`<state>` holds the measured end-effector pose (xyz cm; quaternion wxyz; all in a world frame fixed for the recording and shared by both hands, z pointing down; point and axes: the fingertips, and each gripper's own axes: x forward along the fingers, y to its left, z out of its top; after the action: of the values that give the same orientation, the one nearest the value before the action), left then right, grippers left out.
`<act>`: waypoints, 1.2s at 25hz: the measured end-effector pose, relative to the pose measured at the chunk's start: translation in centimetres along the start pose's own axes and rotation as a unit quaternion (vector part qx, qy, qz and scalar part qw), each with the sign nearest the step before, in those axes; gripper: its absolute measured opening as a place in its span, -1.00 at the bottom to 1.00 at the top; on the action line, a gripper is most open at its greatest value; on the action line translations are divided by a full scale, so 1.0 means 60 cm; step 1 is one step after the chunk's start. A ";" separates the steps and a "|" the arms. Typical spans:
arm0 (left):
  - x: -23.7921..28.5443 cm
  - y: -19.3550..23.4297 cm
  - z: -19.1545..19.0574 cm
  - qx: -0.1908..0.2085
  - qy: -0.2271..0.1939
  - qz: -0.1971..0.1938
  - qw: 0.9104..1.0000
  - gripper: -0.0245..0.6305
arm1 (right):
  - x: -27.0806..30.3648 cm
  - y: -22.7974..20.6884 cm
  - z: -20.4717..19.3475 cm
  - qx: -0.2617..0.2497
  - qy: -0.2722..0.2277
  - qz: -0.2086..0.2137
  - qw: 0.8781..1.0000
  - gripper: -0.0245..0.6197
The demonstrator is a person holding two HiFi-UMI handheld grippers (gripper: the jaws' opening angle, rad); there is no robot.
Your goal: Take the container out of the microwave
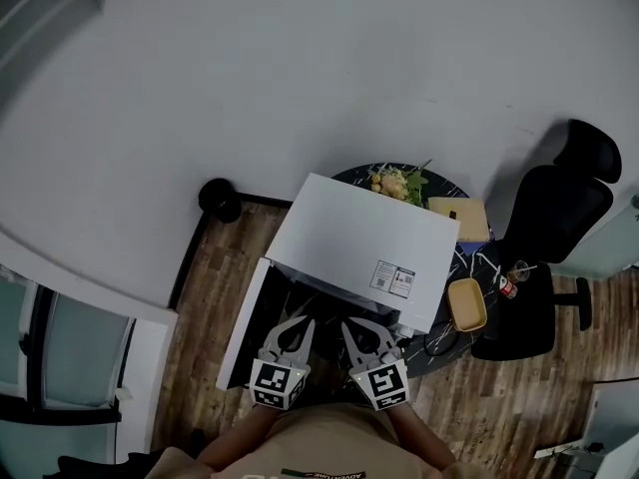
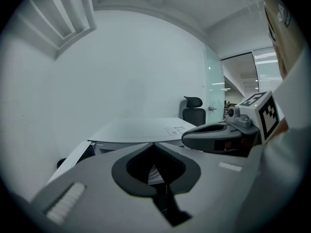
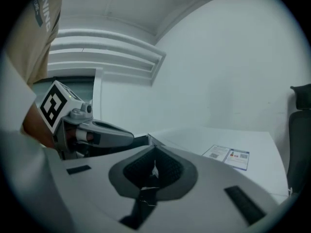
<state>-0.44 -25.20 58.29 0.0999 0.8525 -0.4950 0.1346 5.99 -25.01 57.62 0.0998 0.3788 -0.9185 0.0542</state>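
Observation:
A white microwave stands on a round dark table, and its door hangs open to the left. The cavity behind the open door is dark, and no container shows inside it. My left gripper and right gripper hover side by side just in front of the opening. Both are shut with nothing between the jaws. In the left gripper view the left gripper points over the microwave's top. The right gripper in its own view also points over that top.
On the table right of the microwave lie a yellow dish, a small bottle and a tan box. Behind it is a plant. A black office chair stands at the right. A white wall runs behind.

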 end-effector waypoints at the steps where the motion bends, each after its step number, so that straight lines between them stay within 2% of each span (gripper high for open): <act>1: 0.001 0.004 0.001 -0.001 0.000 0.002 1.000 -0.90 | 0.004 0.001 -0.002 -0.003 0.003 0.002 1.000 -0.90; 13: -0.013 0.032 -0.002 -0.011 -0.002 -0.020 1.000 -0.90 | 0.055 0.021 -0.051 -0.010 0.055 -0.016 0.998 -0.90; 19: -0.032 0.039 -0.023 -0.010 0.001 -0.032 0.999 -0.90 | 0.094 0.004 -0.080 -0.012 0.065 -0.048 0.997 -0.90; 30: -0.062 0.050 -0.067 -0.035 0.006 -0.028 0.999 -0.90 | 0.192 -0.022 -0.153 -0.088 0.110 -0.075 0.987 -0.90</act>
<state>-5.35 -22.39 60.97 0.1363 0.8614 -0.4743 0.1199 0.26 -32.26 69.15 0.2373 0.4280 -0.8720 0.0072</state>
